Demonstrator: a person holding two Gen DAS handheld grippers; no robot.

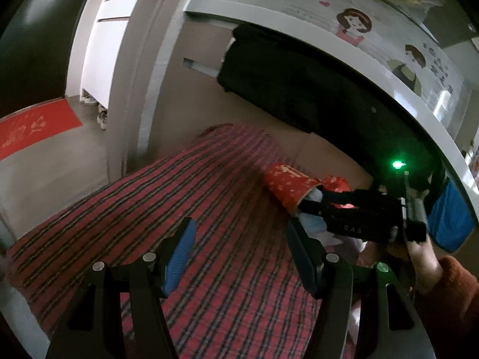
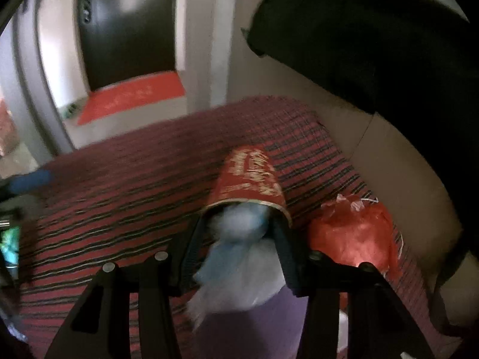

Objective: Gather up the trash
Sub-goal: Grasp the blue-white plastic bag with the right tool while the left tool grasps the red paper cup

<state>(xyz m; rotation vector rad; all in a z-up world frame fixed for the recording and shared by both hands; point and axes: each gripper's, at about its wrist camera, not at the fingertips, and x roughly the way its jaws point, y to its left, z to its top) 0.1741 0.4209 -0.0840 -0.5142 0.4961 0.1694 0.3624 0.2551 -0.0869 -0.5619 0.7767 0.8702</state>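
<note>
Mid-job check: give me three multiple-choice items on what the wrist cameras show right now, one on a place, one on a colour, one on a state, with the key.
1. Where does the red paper cup lie?
A. On the striped cloth
B. On the red doormat
C. On the white shelf

2. What colour is the crumpled plastic bag beside the cup?
A. Green
B. Orange-red
C. Black

3. What is between the left tongs?
A. The cup
B. A blue rag
C. Nothing; they stand open over the cloth

Key:
1 A, the cup lies on its side on the striped cloth, its mouth toward the right tongs.
2 B, the right wrist view shows an orange-red bag just right of the cup.
3 C, the left wrist view shows only cloth between the fingers.
</note>
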